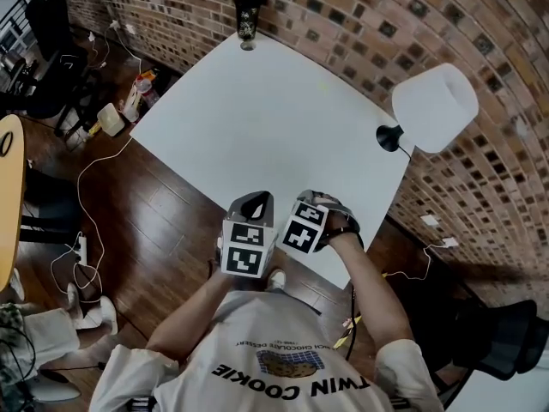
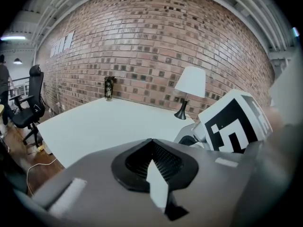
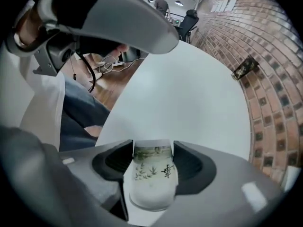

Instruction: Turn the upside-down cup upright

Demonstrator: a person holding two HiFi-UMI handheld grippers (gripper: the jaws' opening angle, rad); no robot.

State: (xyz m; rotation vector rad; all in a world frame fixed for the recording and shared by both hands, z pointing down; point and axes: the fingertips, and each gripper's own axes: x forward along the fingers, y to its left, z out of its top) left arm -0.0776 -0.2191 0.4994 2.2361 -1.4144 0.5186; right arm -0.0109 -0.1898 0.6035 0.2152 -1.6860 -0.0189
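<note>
Left gripper view shows the left tool [image 2: 152, 144] with jaws together and empty, above the white table [image 2: 109, 122]. In the right gripper view, the right tool [image 3: 153, 148] is wide open around the painted cup [image 3: 152, 178] near the table edge.

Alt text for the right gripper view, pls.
A white cup painted with green bamboo and a dark character stands between the open jaws of the right gripper, against a white table. A brick wall runs along the right. A person's legs show at the left.
</note>
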